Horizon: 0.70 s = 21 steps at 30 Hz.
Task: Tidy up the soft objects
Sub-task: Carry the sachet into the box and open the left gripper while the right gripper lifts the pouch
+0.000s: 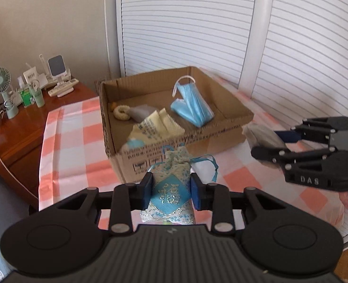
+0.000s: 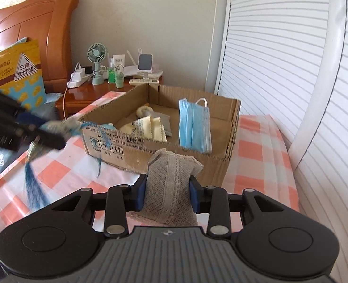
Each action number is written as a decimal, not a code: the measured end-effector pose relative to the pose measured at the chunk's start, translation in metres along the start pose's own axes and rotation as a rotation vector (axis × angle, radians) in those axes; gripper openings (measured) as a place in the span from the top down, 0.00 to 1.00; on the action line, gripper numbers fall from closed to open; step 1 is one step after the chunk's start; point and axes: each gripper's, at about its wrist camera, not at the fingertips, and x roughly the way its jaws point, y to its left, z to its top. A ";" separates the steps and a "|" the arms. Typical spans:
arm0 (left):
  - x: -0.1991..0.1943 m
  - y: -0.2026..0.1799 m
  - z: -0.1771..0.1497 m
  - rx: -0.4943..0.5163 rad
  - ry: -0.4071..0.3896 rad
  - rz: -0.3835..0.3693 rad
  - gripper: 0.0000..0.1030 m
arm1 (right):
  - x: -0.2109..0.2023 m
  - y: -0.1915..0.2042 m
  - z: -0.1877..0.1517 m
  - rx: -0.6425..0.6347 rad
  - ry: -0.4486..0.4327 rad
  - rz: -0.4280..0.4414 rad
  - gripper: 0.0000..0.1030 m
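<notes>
My left gripper (image 1: 171, 189) is shut on a blue patterned drawstring pouch (image 1: 174, 184), held above the checked cloth just in front of the cardboard box (image 1: 174, 141). My right gripper (image 2: 166, 194) is shut on a grey lace sachet (image 2: 171, 188), held near the box's (image 2: 174, 155) front right corner. In the box lie a blue face mask (image 1: 192, 108), yellow cloths (image 1: 159, 127), a grey pouch (image 1: 140, 112) and a small ring-shaped item (image 1: 121, 112). The right gripper shows in the left wrist view (image 1: 268, 141), the left gripper in the right wrist view (image 2: 56, 132).
A pink-and-white checked cloth (image 1: 74, 146) covers the surface. A wooden nightstand (image 1: 15, 129) on the left holds a small fan (image 1: 1, 82), bottles and a remote. White slatted doors (image 1: 221, 23) stand behind the box. A wooden headboard (image 2: 32, 23) and a yellow package (image 2: 18, 70) are at the left.
</notes>
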 end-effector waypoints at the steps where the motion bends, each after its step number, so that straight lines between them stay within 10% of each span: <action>1: 0.000 0.002 0.010 0.002 -0.015 -0.001 0.69 | -0.002 0.000 0.003 -0.010 -0.007 -0.002 0.60; 21: 0.139 0.016 0.161 -0.022 -0.040 0.059 0.69 | 0.008 -0.036 0.051 -0.052 -0.063 -0.032 0.60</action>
